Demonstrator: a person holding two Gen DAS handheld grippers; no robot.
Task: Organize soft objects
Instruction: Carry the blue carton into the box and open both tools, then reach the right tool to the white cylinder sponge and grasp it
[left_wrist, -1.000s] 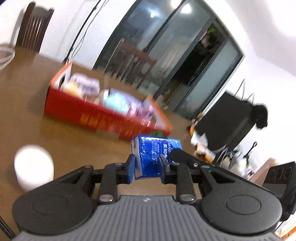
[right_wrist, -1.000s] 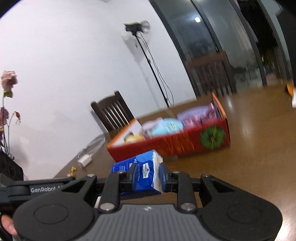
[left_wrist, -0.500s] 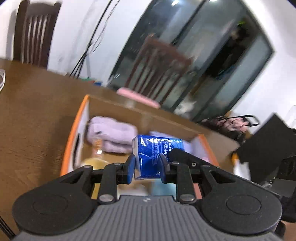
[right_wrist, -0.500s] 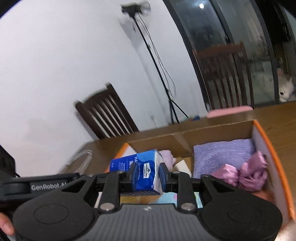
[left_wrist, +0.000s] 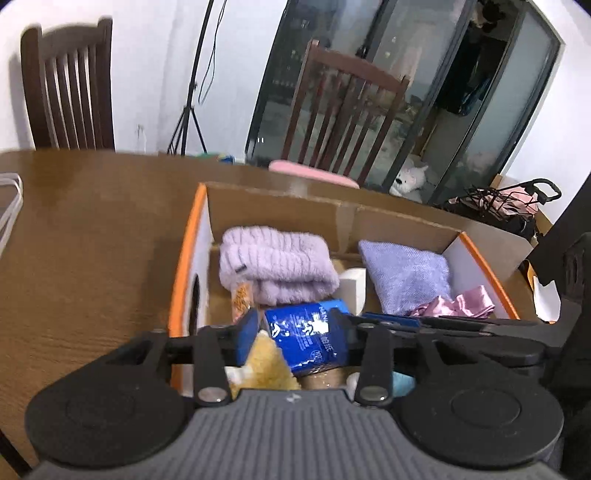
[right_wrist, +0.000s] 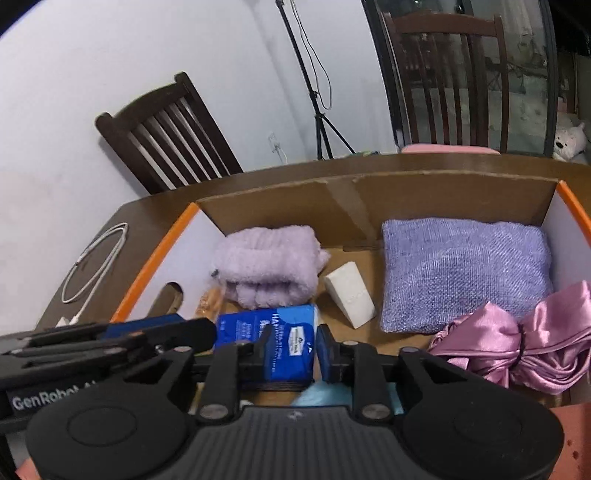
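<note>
Both cams sit right behind their own fingers, looking forward and down into the open cardboard box (left_wrist: 280, 206) from close up on the near side. The left wrist view comes in from the left end, so the lilac towel roll (left_wrist: 275, 267) is dead centre and the purple cushion (left_wrist: 408, 275) sits off to the right. The right wrist view hangs a bit further right, I think, and closer to the cushion (right_wrist: 463, 271). Shared stuff: towel roll (right_wrist: 267, 266), white wedge (right_wrist: 351, 293), pink satin bundle (right_wrist: 517, 349), the blue tissue pack (right_wrist: 280, 341), both chairs and the light stand behind. Each cam also catches the other gripper poking in sideways.
</note>
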